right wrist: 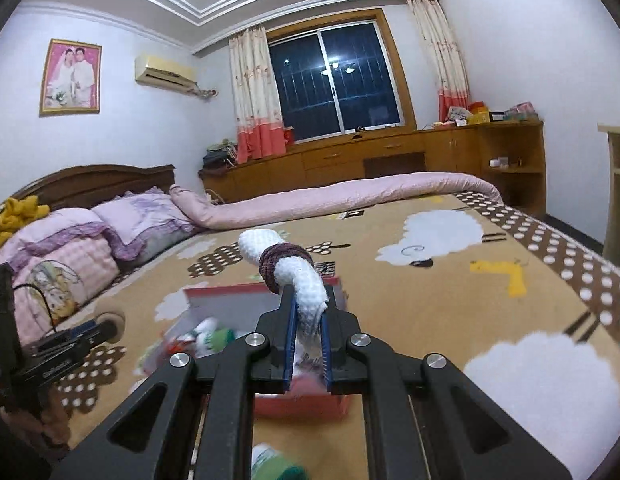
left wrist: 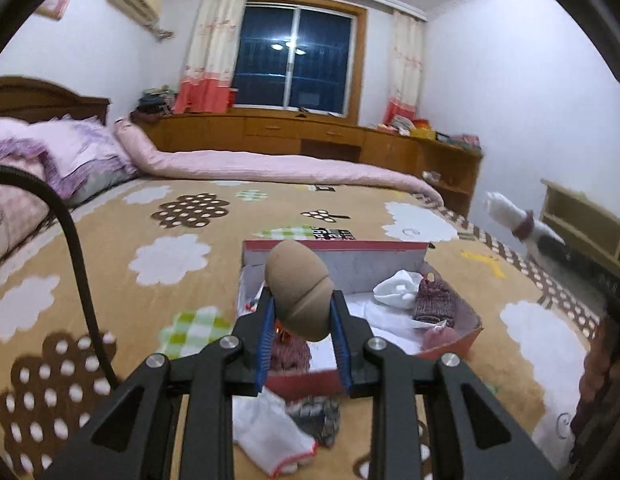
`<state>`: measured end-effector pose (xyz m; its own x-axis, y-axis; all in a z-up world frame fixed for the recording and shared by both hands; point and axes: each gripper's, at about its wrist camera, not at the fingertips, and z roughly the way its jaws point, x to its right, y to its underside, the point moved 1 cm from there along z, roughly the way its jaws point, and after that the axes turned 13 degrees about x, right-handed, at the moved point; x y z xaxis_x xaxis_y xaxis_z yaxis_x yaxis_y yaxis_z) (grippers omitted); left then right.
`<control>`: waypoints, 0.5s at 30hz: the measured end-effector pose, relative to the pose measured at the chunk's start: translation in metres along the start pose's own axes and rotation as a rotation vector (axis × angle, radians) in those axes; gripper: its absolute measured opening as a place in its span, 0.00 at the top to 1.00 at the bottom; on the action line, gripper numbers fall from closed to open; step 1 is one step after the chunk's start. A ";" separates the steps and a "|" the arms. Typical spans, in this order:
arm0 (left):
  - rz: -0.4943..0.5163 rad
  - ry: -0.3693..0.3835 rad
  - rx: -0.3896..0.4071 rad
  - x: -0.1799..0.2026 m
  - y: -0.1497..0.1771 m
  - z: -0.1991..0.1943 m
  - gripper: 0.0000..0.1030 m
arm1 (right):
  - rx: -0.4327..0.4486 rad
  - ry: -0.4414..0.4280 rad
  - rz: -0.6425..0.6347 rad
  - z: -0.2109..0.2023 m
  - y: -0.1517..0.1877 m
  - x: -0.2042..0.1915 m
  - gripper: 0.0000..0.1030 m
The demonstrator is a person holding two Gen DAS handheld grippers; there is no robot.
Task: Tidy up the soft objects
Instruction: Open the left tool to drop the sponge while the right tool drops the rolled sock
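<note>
My left hand-held gripper pinches a tan sponge; the red box lies just below, ahead.

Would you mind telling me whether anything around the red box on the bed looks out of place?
Yes: a white glove and a dark knitted piece lie on the blanket outside the red box, at its near edge, while similar soft items sit inside.

the red box on the bed is open on top, nothing over it, but its floor is crowded w/ a white cloth and knit bits toward the far right corner. around the box the brown blanket lies bare left, right & beyond, up to the pink quilt. just in front of the box a white glove and a dark knit piece block the near side.
</note>
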<state>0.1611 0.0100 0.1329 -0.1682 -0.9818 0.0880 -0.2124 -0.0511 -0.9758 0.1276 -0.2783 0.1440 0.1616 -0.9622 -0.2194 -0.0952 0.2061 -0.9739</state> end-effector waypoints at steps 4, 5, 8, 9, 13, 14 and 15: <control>0.048 0.020 -0.051 0.007 0.005 0.032 0.74 | -0.030 0.014 -0.019 0.034 -0.004 0.005 0.89; 0.055 0.031 -0.076 0.009 0.009 0.042 0.74 | -0.053 0.005 -0.012 0.046 0.000 0.005 0.88; 0.090 0.057 -0.159 0.008 0.033 0.073 0.73 | -0.139 0.016 -0.007 0.076 0.019 0.002 0.88; 0.088 0.051 -0.187 0.006 0.043 0.081 0.73 | -0.165 0.019 -0.009 0.082 0.026 0.002 0.88; -0.007 0.078 -0.223 -0.010 0.069 0.096 0.68 | -0.276 0.035 -0.072 0.100 0.060 -0.003 0.86; -0.008 0.076 -0.215 -0.011 0.068 0.095 0.67 | -0.296 0.049 -0.086 0.102 0.067 -0.003 0.80; -0.006 0.071 -0.203 -0.010 0.068 0.093 0.64 | -0.317 0.074 -0.104 0.104 0.076 -0.004 0.79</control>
<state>0.2384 -0.0005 0.0468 -0.2322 -0.9659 0.1147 -0.4020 -0.0121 -0.9155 0.2220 -0.2400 0.0650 0.1160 -0.9879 -0.1033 -0.3842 0.0513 -0.9218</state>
